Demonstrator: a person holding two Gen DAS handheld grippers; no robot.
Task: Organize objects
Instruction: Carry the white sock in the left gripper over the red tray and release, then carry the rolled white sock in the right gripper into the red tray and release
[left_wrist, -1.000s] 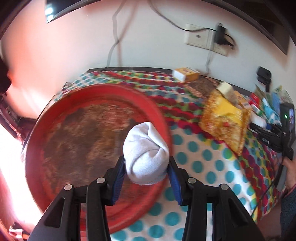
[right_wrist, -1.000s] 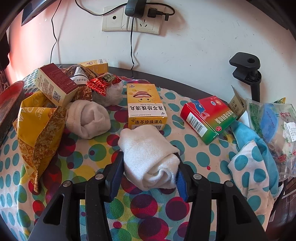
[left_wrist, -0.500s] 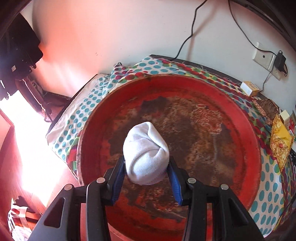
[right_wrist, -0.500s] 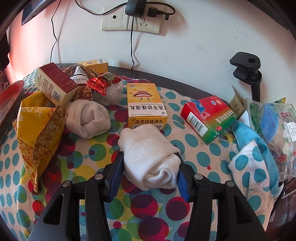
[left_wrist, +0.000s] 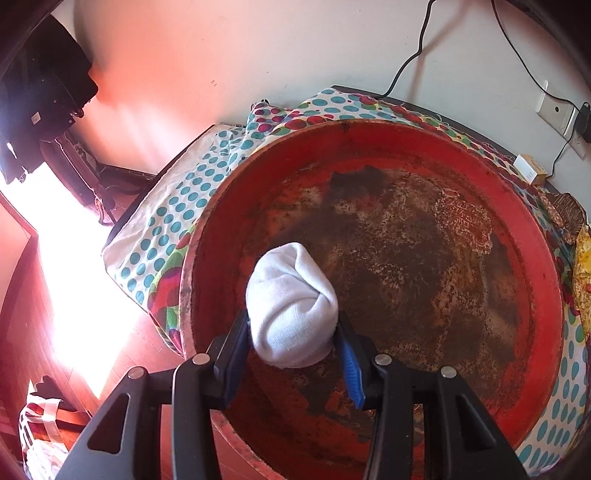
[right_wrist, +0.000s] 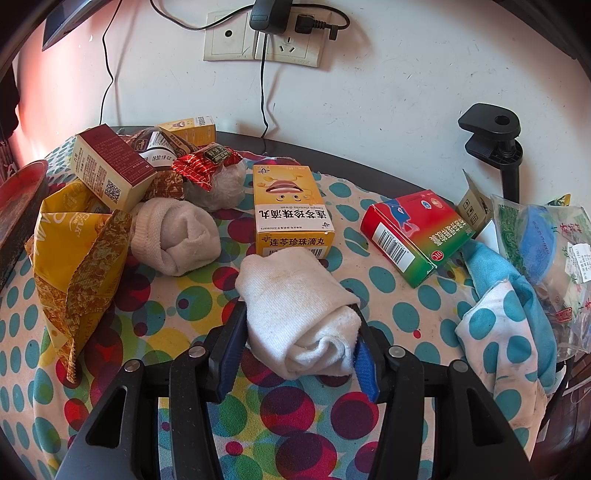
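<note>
Two grippers, each closed on a rolled sock. Left wrist view: the left gripper (left_wrist: 293, 338) clamps a white rolled sock (left_wrist: 291, 306) between its blue pads, held above the worn floor of a large red tray (left_wrist: 373, 144). The tray rests on a polka-dot tablecloth (left_wrist: 177, 206), whose edge hangs toward a sunlit wooden floor (left_wrist: 74, 295). Beyond the tray stands a pale wall with a socket (left_wrist: 557, 112) and black cables.

Right wrist view: the right gripper (right_wrist: 297, 343) grips a cream rolled sock (right_wrist: 299, 314), which lies on the same dotted cloth (right_wrist: 280, 417). Just behind this sock, touching it, lies a yellow medicine box (right_wrist: 291, 210). To its left sit a second rolled sock (right_wrist: 177, 236) and a crumpled yellow wrapper (right_wrist: 74, 251); to its right, a red-and-green box (right_wrist: 417, 232) and a clear plastic bag (right_wrist: 539, 251). Farther back lie a maroon-and-cream box (right_wrist: 110, 166) and a red foil packet (right_wrist: 205, 162). On the wall above is a wall outlet (right_wrist: 262, 37) with plugs.
</note>
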